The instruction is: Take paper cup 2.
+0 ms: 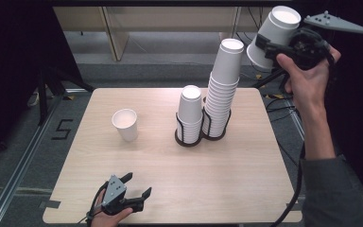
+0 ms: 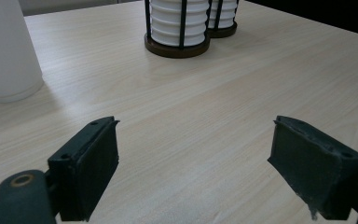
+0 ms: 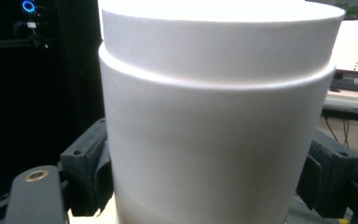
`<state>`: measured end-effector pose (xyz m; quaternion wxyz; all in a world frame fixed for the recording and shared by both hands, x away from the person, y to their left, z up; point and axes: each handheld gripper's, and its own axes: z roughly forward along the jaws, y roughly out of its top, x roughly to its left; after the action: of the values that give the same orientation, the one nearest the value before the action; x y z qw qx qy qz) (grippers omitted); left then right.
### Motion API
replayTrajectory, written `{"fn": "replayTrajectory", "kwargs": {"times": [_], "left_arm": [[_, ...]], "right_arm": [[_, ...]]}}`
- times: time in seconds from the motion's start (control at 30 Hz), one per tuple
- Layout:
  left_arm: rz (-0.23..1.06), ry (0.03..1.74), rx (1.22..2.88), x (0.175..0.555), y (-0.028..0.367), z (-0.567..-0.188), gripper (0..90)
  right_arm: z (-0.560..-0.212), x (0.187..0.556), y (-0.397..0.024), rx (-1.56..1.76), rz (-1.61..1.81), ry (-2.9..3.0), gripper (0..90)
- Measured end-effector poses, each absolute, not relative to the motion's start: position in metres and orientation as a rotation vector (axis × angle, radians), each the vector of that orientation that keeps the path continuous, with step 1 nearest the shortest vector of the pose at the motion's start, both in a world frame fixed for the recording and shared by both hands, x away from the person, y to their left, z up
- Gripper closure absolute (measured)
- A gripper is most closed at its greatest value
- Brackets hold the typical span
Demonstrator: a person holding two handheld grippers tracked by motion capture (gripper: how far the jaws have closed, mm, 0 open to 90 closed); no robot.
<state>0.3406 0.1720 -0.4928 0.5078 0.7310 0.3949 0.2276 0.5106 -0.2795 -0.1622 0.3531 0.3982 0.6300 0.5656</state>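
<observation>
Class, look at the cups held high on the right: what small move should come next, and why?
Probably bring the right claw down toward the table. It grips what looks like two nested white cups, lifted clear of the tall stack, and one cup already stands alone.

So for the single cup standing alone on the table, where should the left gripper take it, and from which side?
Grip the lone cup across its side wall at mid-height, coming in level from the near side, where the left gripper waits open. It stands upright, mouth up and apart from the racked stacks, so both flanks are free.
</observation>
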Motion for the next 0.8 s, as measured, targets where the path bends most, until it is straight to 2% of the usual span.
{"fn": "replayTrajectory", "kwargs": {"times": [0.37,0.8], "left_arm": [[0.553,0.966,1.745,0.344,0.171,-0.494,14.6],[0.570,0.962,1.724,0.353,0.166,-0.496,14.6]], "right_arm": [[-0.239,0.477,-0.289,1.038,1.458,1.701,19.4],[-0.324,0.451,-0.252,1.036,1.518,1.845,19.3]]}}
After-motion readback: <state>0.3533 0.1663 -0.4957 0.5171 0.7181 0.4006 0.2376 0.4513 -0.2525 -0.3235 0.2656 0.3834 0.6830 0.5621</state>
